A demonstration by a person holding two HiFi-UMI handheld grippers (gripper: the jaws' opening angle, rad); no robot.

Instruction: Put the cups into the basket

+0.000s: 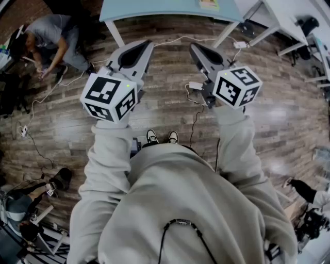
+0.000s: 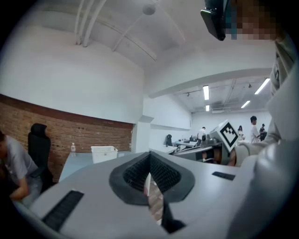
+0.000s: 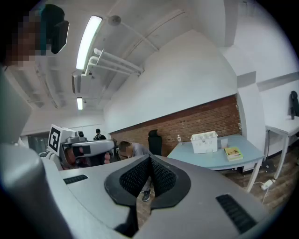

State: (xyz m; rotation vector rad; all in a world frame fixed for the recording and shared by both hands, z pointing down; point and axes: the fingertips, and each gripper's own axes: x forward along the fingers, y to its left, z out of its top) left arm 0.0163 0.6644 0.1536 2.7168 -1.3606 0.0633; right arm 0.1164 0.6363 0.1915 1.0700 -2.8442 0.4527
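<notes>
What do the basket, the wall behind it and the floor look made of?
The basket looks like matte white plastic, going by its fine perforated sides. The wall is exposed red-brown brick with visible mortar lines. The floor seems to be wood or wood-look planks, slightly glossy: seams, grain and glare patches show.

I hold my left claw (image 1: 146, 47) and my right claw (image 1: 195, 49) out over the wood floor (image 1: 165, 105) (both pinched shut), pointing toward the blue desk (image 1: 165, 10).
</notes>
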